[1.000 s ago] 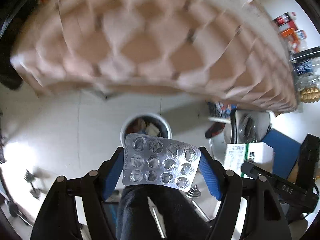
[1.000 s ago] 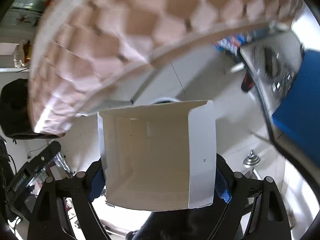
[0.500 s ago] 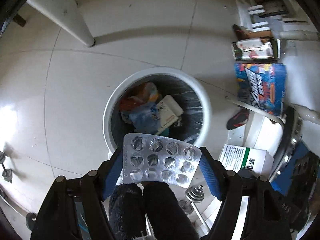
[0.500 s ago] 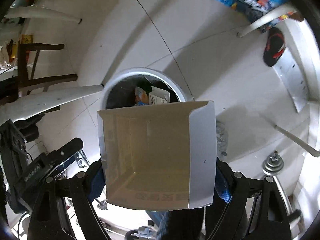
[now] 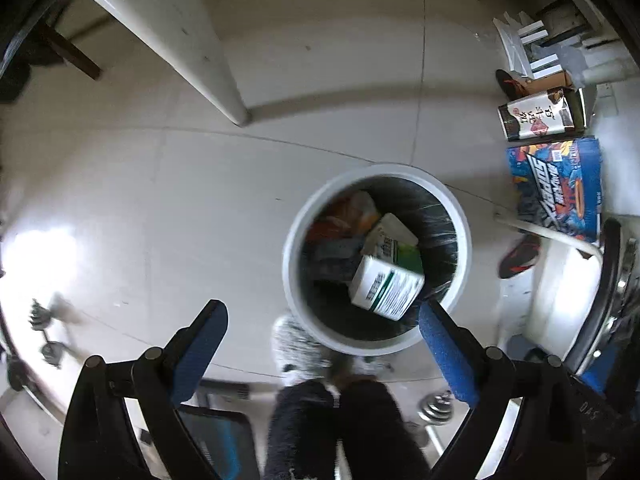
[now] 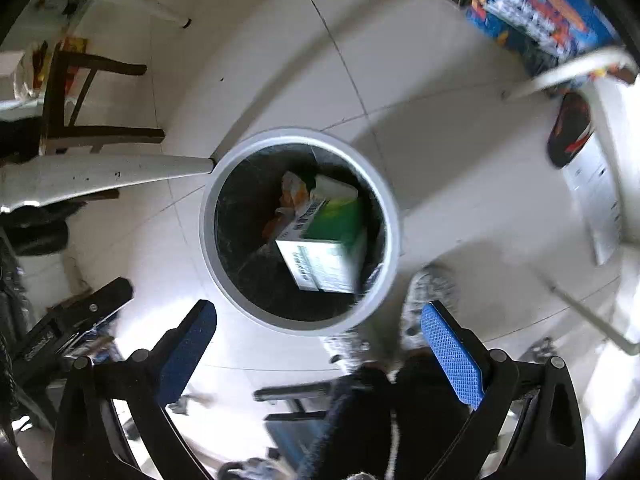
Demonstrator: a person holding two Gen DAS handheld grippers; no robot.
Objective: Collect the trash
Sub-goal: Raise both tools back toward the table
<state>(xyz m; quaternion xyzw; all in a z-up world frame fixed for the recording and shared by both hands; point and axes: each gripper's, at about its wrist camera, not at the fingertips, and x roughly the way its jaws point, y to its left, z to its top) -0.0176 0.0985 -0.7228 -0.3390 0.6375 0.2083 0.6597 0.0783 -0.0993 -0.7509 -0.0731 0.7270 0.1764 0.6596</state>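
Observation:
A round white trash bin (image 5: 294, 236) with a black liner stands on the tiled floor below both grippers; it also shows in the right wrist view (image 6: 208, 240). Inside lies a white and green medicine box (image 5: 386, 286), also in the right wrist view (image 6: 326, 246), on top of other wrappers. My left gripper (image 5: 322, 326) is open and empty above the bin's near rim. My right gripper (image 6: 318, 330) is open and empty above the bin's near rim. The pill blister pack is not visible.
A white table leg (image 5: 192, 52) stands on the floor beyond the bin. A blue printed box (image 5: 560, 188) and a carton (image 5: 538, 118) lie to the right. A dark chair (image 6: 80, 100) stands at left. The person's slippered feet (image 5: 304, 344) are just beside the bin.
Both grippers opened. The blister pack left the left gripper and the box left the right gripper; the box now lies in the bin. Both views shifted over the bin.

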